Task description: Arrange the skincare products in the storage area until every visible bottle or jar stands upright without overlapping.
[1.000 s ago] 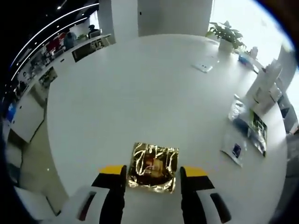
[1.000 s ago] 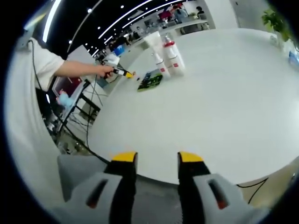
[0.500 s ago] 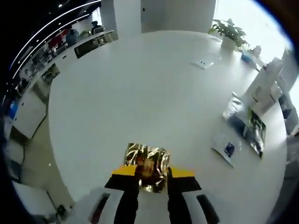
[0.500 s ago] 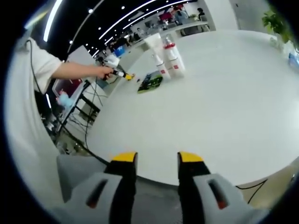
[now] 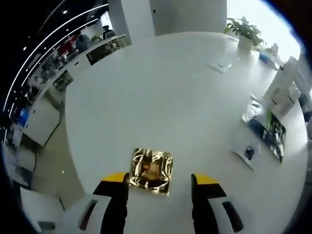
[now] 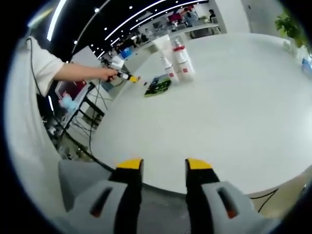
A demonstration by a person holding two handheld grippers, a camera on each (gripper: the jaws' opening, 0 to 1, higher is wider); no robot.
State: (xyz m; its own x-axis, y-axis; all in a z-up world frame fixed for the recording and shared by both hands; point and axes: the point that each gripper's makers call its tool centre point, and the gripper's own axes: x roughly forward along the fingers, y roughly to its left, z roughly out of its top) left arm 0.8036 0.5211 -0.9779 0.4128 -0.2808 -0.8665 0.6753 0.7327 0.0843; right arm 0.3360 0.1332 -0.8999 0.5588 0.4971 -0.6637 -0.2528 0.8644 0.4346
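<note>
Gold, crinkled foil sachet (image 5: 152, 171) is lying flat on the round white table (image 5: 161, 87), just ahead of the left gripper (image 5: 160, 180), whose jaws are now standing apart either side of it, having half a second ago been pinched together over it. Right gripper (image 6: 163, 166), far off, is hanging open over the table edge.

Both tools are showing grey bodies, black jaws and yellow tips: the left gripper (image 5: 159, 180) and the right gripper (image 6: 164, 166). The person is wearing a white short sleeve (image 6: 45, 66), with a thin dark cable hanging alongside.
</note>
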